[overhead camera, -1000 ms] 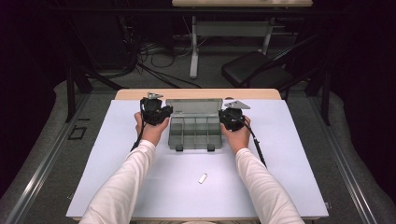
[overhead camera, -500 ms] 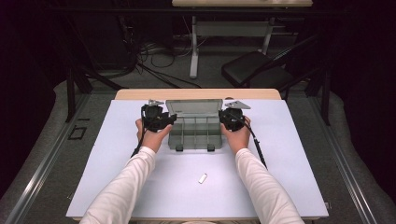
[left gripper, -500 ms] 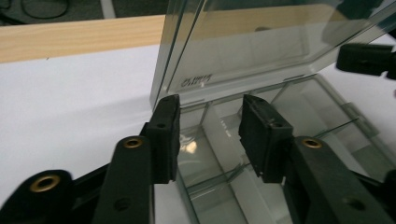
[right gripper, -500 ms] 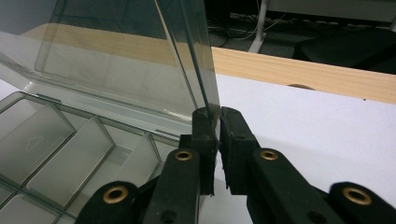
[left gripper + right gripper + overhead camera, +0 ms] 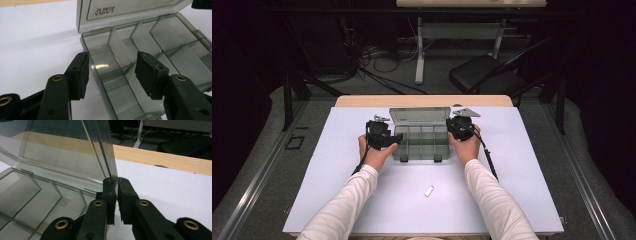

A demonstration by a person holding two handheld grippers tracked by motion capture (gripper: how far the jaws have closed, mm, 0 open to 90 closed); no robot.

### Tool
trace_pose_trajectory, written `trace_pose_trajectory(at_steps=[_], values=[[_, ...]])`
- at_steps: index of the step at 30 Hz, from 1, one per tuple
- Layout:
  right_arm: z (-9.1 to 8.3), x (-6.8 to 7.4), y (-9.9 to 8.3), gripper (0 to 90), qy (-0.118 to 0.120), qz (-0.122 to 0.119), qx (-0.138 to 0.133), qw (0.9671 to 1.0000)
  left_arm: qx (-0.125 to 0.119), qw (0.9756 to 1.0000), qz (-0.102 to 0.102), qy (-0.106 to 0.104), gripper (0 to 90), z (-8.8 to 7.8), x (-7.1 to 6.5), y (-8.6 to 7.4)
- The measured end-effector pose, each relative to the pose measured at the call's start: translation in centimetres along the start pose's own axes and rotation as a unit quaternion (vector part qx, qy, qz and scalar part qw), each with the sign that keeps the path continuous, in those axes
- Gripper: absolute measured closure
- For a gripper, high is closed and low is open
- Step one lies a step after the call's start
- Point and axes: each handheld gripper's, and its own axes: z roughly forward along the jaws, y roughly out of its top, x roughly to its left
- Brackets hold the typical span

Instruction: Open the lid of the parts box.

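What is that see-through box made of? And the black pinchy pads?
The box looks like smoky grey, clear hard plastic: you can see the table through its glossy walls and dividers, and light glints off them. Its lid, pinched by the right gripper, looks the same. The left gripper has matte black pads, probably rubber or foam, though that is hard to tell.

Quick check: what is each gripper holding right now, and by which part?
The right gripper pinches the open lid of the compartment box at its side edge. The left gripper holds nothing; its jaws, just opening, straddle the box's end wall.
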Motion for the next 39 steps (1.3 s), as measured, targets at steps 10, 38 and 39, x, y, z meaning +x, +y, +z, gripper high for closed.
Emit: trace_pose_trajectory(at_steps=[10, 38, 39], values=[[0.0, 0.0, 0.0, 85.0, 0.000, 0.001, 0.000, 1.0000, 0.023, 0.9997, -0.003, -0.003, 44.5, 0.6, 0.8, -1.3], [0.0, 0.1, 0.0, 85.1, 0.000, 0.006, -0.004, 1.0000, 0.042, 0.9957, 0.082, 0.012, 52.5, 3.9, 0.8, -2.9], [0.0, 0.1, 0.0, 85.1, 0.000, 0.006, -0.004, 1.0000, 0.042, 0.9957, 0.082, 0.012, 52.8, 3.9, 0.8, -2.9]])
